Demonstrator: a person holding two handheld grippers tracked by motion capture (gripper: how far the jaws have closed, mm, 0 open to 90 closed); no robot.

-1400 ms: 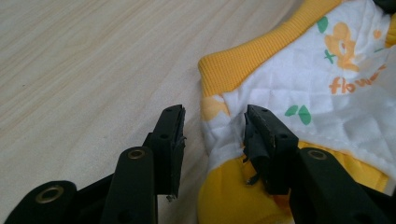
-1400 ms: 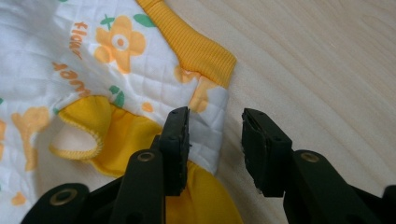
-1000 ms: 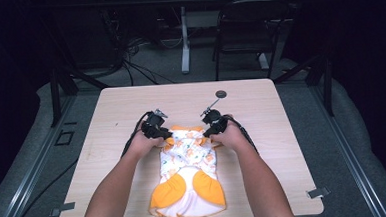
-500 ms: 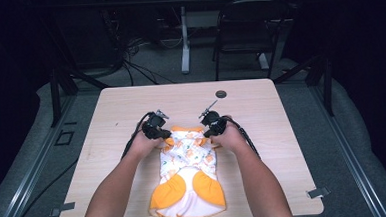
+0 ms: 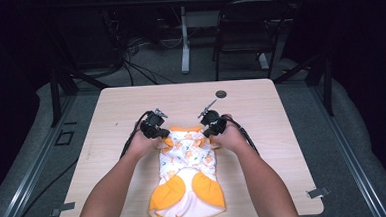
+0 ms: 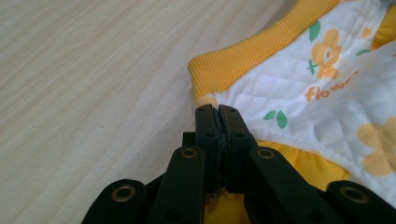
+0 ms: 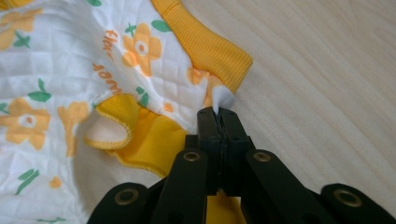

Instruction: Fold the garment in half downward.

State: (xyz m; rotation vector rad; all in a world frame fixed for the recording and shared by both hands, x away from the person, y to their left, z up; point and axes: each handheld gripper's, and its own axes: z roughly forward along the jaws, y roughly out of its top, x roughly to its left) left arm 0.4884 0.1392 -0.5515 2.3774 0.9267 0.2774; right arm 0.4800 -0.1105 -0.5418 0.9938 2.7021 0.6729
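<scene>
From the high view, a flowered white and orange garment (image 5: 187,176) lay flat on the near half of the wooden table (image 5: 282,134), its far corners held by the left gripper (image 5: 161,135) and the right gripper (image 5: 207,131). A small dark disc (image 5: 221,94) sat farther back.

In the left gripper view, the left gripper (image 6: 217,111) had just closed, pinching the garment (image 6: 299,93) below its orange ribbed band (image 6: 252,51).

In the right gripper view, the right gripper (image 7: 217,113) had also just closed, clamped on a white fold of the garment (image 7: 70,93).

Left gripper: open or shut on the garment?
Shut on it: the left gripper has its jaws pressed together, pinching the garment edge by the yellow ribbed band.
</scene>
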